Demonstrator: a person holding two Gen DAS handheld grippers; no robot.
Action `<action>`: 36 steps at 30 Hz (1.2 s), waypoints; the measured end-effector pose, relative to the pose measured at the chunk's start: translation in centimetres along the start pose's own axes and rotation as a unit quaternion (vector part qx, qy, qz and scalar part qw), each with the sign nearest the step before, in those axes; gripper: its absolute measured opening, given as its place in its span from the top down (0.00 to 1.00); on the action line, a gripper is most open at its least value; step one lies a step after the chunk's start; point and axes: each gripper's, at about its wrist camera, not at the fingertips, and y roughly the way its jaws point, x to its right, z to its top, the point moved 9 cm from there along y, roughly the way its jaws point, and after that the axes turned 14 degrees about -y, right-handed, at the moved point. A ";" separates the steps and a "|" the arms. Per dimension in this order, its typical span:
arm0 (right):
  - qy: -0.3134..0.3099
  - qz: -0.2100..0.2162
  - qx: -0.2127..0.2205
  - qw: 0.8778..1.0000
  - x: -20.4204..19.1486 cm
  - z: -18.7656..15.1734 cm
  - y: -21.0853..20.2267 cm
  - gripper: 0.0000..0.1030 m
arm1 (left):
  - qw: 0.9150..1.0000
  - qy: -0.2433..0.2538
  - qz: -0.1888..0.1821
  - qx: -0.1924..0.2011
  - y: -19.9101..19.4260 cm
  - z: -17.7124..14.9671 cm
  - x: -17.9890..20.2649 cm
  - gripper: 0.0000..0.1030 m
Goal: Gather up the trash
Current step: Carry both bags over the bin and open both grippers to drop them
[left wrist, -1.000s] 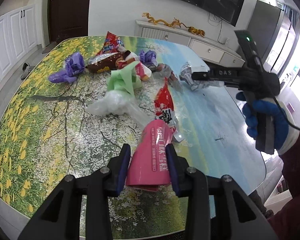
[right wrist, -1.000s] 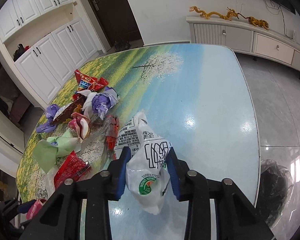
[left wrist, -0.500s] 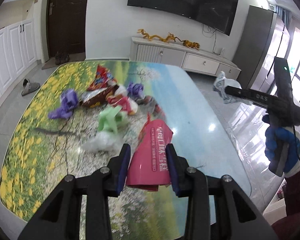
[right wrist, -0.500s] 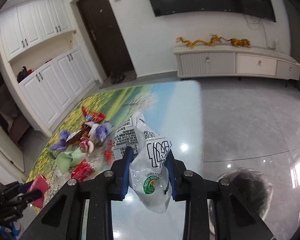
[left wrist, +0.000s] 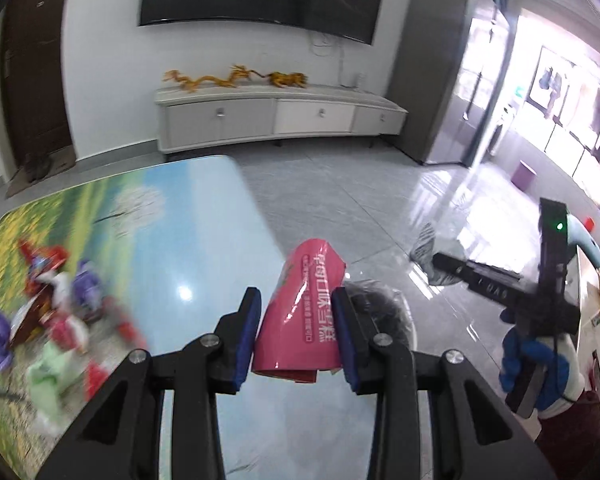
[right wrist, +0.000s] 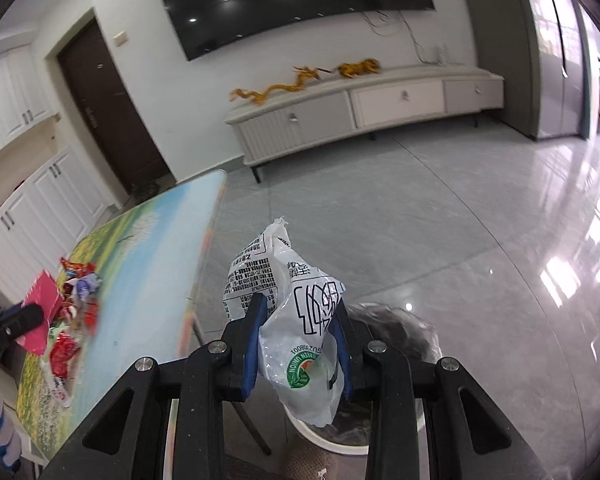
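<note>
My left gripper (left wrist: 298, 312) is shut on a pink wrapper (left wrist: 306, 312) and holds it over the table's right edge. Beyond it the black-lined trash bin (left wrist: 384, 312) stands on the floor. My right gripper (right wrist: 298, 324) is shut on a white plastic bag with black print (right wrist: 296, 320) and holds it above the same bin (right wrist: 392, 328), off the table. The right gripper also shows in the left wrist view (left wrist: 436, 258), past the bin. Several wrappers (left wrist: 56, 320) lie blurred on the table's left part.
The table (left wrist: 204, 248) has a printed landscape top; its edge runs close to the bin. A white TV cabinet (left wrist: 276, 116) stands at the far wall under a TV. The grey floor (right wrist: 440, 208) is glossy and open. A dark door (right wrist: 108, 104) is at the left.
Both grippers have swung right, away from the trash pile and off the table's edge toward the bin. Each still holds its item. The bin now lies directly under the white bag.
</note>
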 end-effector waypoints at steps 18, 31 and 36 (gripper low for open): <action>0.078 -0.017 -0.075 0.994 7.1 -5.8 4.9 0.32 | 0.993 -0.003 -0.067 -0.100 13.2 0.3 11.6 0.41; 0.080 -0.041 -0.036 0.995 7.1 -3.4 0.5 0.32 | 0.999 -0.010 -0.032 -0.038 8.3 1.7 9.5 0.41; 0.064 -0.038 -0.008 0.997 5.4 -1.6 -1.6 0.32 | 1.000 -0.011 -0.018 0.007 4.5 2.4 8.7 0.41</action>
